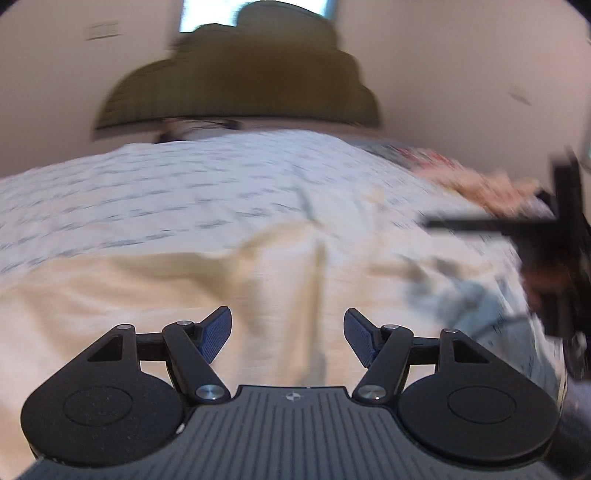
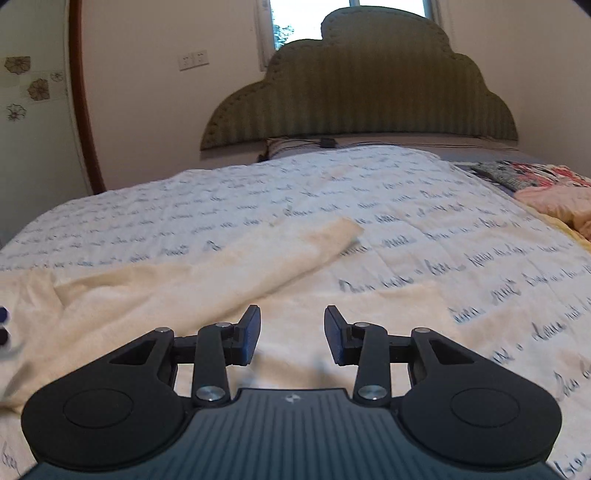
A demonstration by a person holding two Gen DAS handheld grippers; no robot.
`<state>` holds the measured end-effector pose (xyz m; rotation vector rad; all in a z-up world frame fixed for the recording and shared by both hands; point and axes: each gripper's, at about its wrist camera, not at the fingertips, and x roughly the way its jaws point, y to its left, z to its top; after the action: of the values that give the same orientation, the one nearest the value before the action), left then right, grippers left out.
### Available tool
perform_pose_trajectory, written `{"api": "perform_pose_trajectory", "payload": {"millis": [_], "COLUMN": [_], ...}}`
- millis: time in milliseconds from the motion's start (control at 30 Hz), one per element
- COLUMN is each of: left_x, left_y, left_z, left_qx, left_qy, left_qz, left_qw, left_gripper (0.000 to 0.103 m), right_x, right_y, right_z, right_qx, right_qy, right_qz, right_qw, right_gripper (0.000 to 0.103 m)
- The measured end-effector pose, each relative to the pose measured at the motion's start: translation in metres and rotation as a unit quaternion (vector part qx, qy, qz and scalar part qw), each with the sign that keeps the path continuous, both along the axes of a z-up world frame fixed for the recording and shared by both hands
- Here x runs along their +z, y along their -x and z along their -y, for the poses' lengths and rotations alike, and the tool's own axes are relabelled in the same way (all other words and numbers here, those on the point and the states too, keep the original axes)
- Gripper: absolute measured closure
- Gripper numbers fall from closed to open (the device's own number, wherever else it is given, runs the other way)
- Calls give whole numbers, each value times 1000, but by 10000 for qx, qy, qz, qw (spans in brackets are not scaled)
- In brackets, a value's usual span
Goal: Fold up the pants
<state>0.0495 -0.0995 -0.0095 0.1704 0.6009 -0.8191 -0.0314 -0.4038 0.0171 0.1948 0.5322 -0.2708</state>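
Cream pants (image 2: 177,284) lie spread on the bed's script-printed bedspread (image 2: 406,206). In the right wrist view one leg stretches up to the right and another part of the cloth passes under my right gripper (image 2: 291,332), which is open above it with nothing between its pads. The left wrist view is blurred: the cream pants (image 1: 192,291) fill the lower left, and my left gripper (image 1: 287,338) stands open over them, holding nothing. The right gripper (image 1: 554,251) appears there as a dark blur at the right edge.
A green scalloped headboard (image 2: 362,92) stands at the far end of the bed under a window (image 2: 314,18). Pink and patterned cloths (image 2: 554,199) lie piled at the bed's right side. A brown door frame (image 2: 83,110) runs along the left wall.
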Motion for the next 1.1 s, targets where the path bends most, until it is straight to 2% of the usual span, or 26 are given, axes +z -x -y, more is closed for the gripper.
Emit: {"api": "perform_pose_trajectory", "payload": {"millis": [133,267,367,433,467,500,533,567,633,700,733,767,800,900,1000,1100], "left_x": [-31,-55,-66,-67,-66,-63,-61,-56,-50,-45,-43,-42,-36,-34,-33,-31], "left_y": [16,17,10,8,9,11,14,15,19,22,24,24,25,24,24,23], "left_z": [39,52,46,41,41,44,46,46,47,49,49,49,51,51,47,45], "left_qx": [-698,-899,-884,-856,-849,-853,-857,-862,-860,-864,-865,-863,-856,-842,-798,-681], "left_qy": [-366,-443,-257,-27,51,90,110,120,137,166,180,193,205,263,350,398], "left_qz": [303,390,230,53,-19,-46,-42,-21,1,-14,-23,-27,-23,-36,-48,-50], "left_qw": [9964,9942,9955,9963,9964,9963,9963,9962,9962,9961,9961,9961,9961,9961,9962,9969], "left_gripper": [32,32,32,31,30,29,29,28,26,24,24,24,24,24,26,28], "right_x": [12,5,-10,-18,-20,-23,-26,-29,-36,-37,-35,-33,-30,-21,-7,7], "right_y": [-68,-141,-189,-213,-221,-229,-236,-243,-254,-256,-255,-252,-248,-226,-190,-138], "right_z": [-11,-1,11,15,14,11,8,6,2,-2,-3,-2,1,16,32,54], "right_qx": [348,159,-334,-780,-816,-758,-752,-784,-881,-833,-716,-601,-624,-728,-923,-1163], "right_qy": [143,-111,-155,-313,-334,-275,-189,-95,167,318,400,401,382,63,-166,-637], "right_qz": [-25,-413,-971,-1383,-1482,-1542,-1627,-1724,-1923,-1948,-1875,-1785,-1722,-1372,-898,-326], "right_qw": [9993,9990,9946,9868,9850,9847,9836,9819,9772,9768,9788,9813,9823,9878,9915,9906], "right_gripper": [65,65,65,65,65,64,53,48,45,45,49,57,74,89,93,94]}}
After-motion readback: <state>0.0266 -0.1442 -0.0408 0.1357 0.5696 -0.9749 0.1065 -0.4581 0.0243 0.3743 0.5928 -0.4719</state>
